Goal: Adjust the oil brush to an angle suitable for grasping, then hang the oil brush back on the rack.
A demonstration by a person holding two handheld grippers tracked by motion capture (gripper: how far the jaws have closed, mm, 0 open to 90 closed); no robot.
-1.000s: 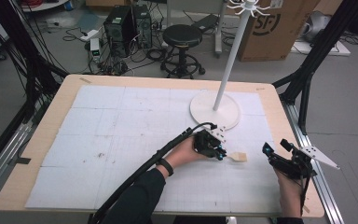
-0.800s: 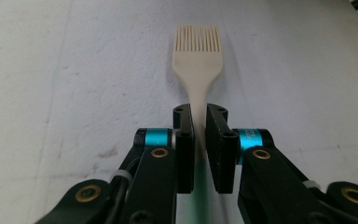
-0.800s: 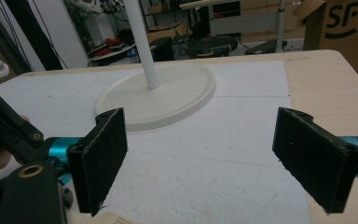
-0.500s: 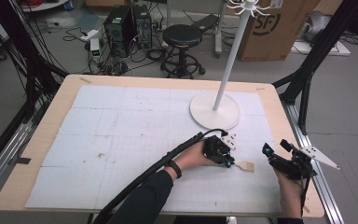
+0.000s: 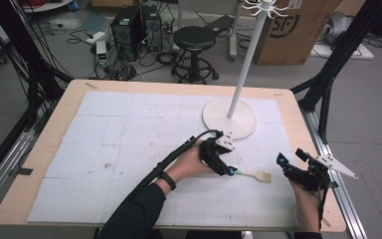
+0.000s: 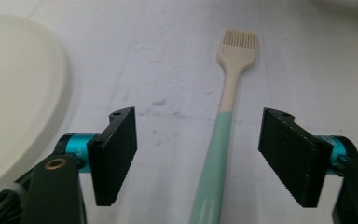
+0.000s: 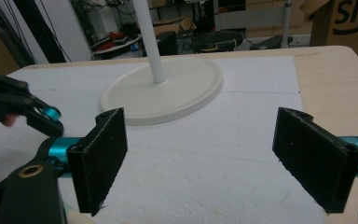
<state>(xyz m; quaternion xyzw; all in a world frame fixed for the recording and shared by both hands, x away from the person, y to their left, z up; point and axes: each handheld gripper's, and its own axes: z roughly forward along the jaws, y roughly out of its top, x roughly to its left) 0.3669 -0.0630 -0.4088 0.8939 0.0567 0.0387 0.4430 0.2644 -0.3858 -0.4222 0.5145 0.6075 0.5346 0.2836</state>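
Observation:
A basting brush (image 5: 254,175) with a teal handle and beige bristle head lies flat on the white mat, head pointing right. My left gripper (image 5: 230,171) is at its handle end. In the left gripper view the teal handle (image 6: 220,154) runs between the jaws, which have just been opening and stand apart from it on both sides; the left gripper (image 6: 198,156) is open. My right gripper (image 5: 289,157) rests near the table's right edge, open with nothing between its pads (image 7: 200,156), and faces the brush.
A white stand's round base (image 5: 229,118) sits behind the brush, its pole (image 5: 246,59) rising to a hook top. The base also lies close on the left in the left gripper view (image 6: 14,88). The wooden table edge (image 5: 318,164) is just right of my right gripper.
The left gripper carried the brush right and toward the near edge, set it on the mat, opened its jaws and drew back a little to the left. The right gripper stayed put.

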